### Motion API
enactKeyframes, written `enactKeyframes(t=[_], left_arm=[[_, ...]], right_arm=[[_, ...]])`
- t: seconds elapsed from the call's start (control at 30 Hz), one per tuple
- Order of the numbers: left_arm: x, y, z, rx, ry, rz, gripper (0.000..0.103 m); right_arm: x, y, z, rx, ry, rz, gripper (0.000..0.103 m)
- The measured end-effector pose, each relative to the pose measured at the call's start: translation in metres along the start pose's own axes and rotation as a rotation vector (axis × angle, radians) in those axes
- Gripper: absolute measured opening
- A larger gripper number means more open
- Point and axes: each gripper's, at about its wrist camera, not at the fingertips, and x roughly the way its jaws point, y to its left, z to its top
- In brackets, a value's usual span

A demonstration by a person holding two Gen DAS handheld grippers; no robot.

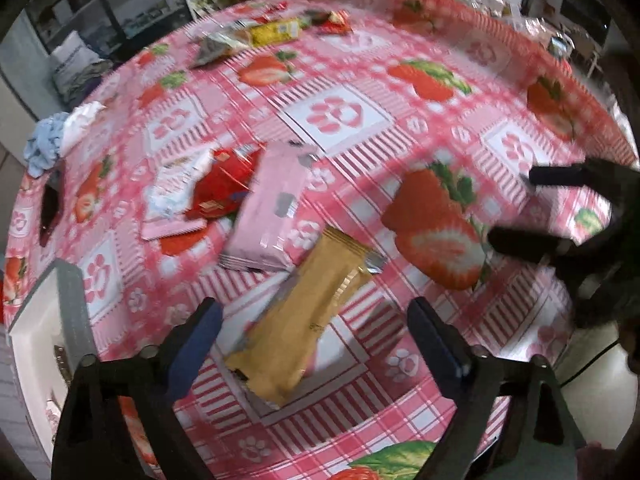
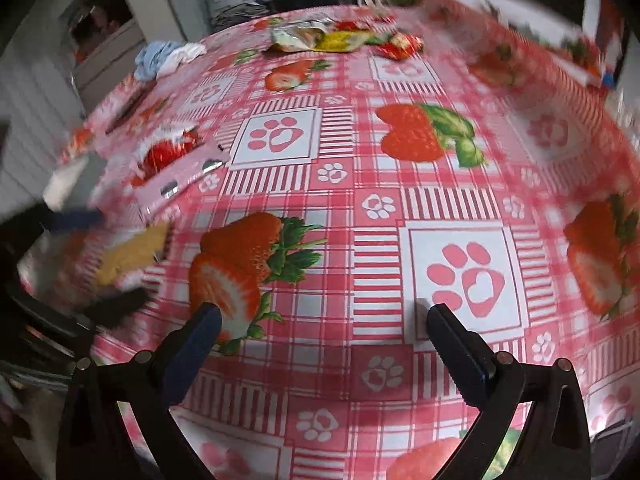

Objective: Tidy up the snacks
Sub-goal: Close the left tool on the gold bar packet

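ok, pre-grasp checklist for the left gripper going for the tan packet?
1. left gripper open: ok.
2. tan snack packet lies between its fingers: ok.
3. Packet free of neighbours: not ok, its far end overlaps the pink packet.
4. right gripper open and holding nothing: ok.
5. Right gripper out of the left's path: ok, off to the side.
6. white bin ready to receive: cannot tell, only a corner shows.

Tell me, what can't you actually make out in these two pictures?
- Gold snack packet: label unreadable in the left wrist view, motion blur.
- Far snack pile: too small and smeared in the right wrist view.
- White box: cut off by the left wrist view's edge; contents unseen.
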Motion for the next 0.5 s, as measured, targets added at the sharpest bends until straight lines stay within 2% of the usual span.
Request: enactKeyframes(t=[0.03, 0.07, 0.1, 0.13, 0.17, 0.2, 0.37, 0.5], left_arm=[[0.002, -0.002, 0.0, 0.001, 0.01, -0.013, 0.084], [0.001, -0.003, 0.0, -0.008, 0.007, -0.034, 0.075], [0.001, -0.003, 0.002, -0.018, 0.016, -0.07, 0.06], [0.0, -0.003, 0.002, -0.029, 0.018, -0.092, 0.053], [-0.001, -0.004, 0.003, -0.03, 0.015, -0.082, 0.035], [-0.002, -0.004, 0.003, -0.032, 0.015, -0.084, 0.029], [-0.008, 0.01, -0.016, -0.129, -0.003, -0.035, 0.027], [-0.018, 0.041, -0.046, -0.267, -0.014, 0.036, 0.027]], right_arm=[[-0.001, -0.004, 0.002, 0.023, 0.012, 0.014, 0.103], [-0.002, -0.008, 0.004, 0.05, 0.025, 0.029, 0.103], [-0.003, -0.01, 0.005, 0.067, 0.032, 0.039, 0.103], [-0.005, -0.011, 0.006, 0.075, 0.036, 0.043, 0.103], [-0.006, -0.011, 0.007, 0.075, 0.037, 0.041, 0.103], [-0.007, -0.011, 0.01, 0.073, 0.038, 0.036, 0.103], [-0.011, -0.005, 0.019, 0.088, 0.052, 0.06, 0.103], [-0.008, 0.006, 0.03, 0.082, 0.063, 0.06, 0.103]])
